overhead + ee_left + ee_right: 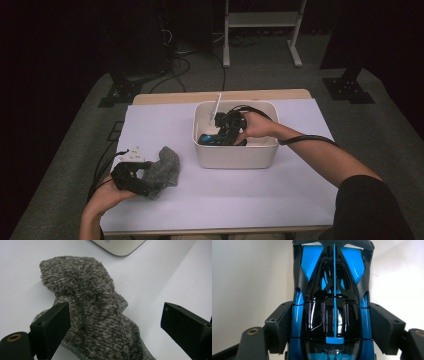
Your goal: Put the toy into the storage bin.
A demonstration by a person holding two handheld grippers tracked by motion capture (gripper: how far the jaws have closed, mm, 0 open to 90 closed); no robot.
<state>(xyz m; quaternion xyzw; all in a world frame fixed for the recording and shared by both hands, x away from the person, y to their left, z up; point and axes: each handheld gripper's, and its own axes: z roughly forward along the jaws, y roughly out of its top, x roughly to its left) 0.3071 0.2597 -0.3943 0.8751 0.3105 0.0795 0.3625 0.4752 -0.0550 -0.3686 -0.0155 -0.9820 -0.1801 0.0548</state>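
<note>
From the high view, the right gripper (226, 131) reaches down into a white bin (235, 155) on the worktop (240, 195), with a blue and black toy car (212, 139) under it inside the bin. The left gripper (131, 176) rests at the near left beside a grey sock (165, 169).

In the left gripper view, the fingers (51, 327) stand wide apart, closed on nothing; the sock (92, 307) lies on the white sheet between and ahead of them. It looks soft and limp, likely best pinched at a thick fold.

In the right gripper view, the fingers (279, 327) clamp the toy car (333, 302) across its flanks at mid-body. Its glossy shell looks hard, light and slippery, so the wide middle seems the safest hold.
</note>
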